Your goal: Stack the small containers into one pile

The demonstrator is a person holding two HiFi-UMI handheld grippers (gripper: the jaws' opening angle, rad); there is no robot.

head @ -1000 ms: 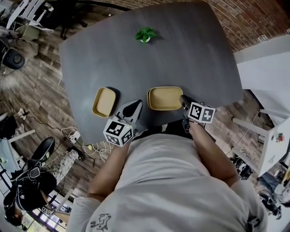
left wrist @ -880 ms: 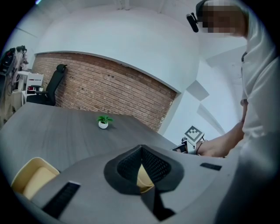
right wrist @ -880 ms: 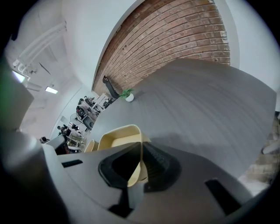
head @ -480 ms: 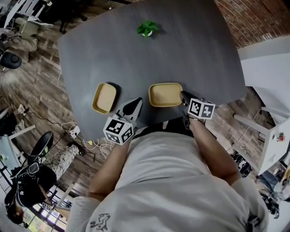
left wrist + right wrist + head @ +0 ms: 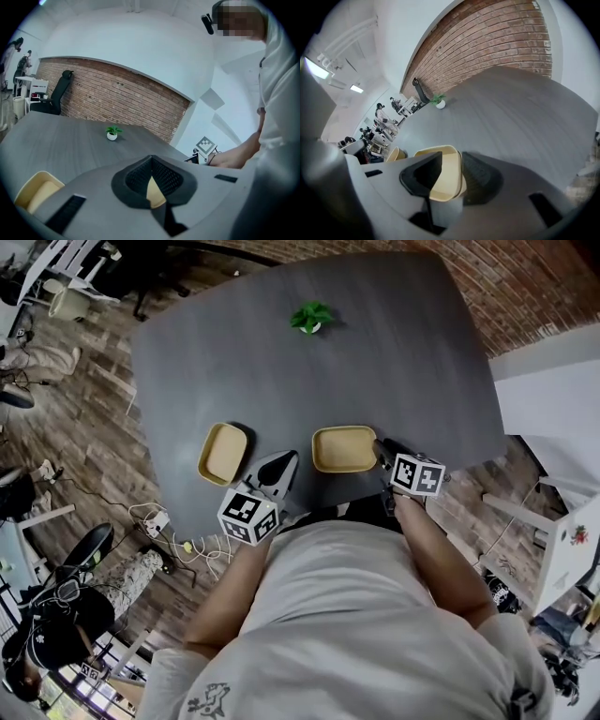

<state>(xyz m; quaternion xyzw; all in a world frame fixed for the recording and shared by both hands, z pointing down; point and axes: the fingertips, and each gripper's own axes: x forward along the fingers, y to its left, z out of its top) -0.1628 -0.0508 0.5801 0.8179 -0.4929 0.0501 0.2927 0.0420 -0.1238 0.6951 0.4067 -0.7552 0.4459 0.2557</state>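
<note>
- While its jaws have just been opening, the right gripper (image 5: 451,161) stands wide astride one wall of a beige container (image 5: 344,448), pads off it; this sits nearer than the potted plant (image 5: 310,317).
- Jaws together, empty: left gripper (image 5: 151,159).
- Nearer than the plant, leftward: second beige container (image 5: 223,453).
- Markings: black-and-white square markers on marker cubes (image 5: 417,474).
- Setting: dark grey table (image 5: 375,362), brick wall (image 5: 525,277), plank floor (image 5: 84,427).

Dark grey matte surface (image 5: 394,371), pretty bare. Near the close edge sit two shallow tan rectangular containers, both open side up: the left tan container (image 5: 223,453) and the right tan container (image 5: 344,448), clearly apart. Over at the far side stands a small green potted plant (image 5: 311,318).
</note>
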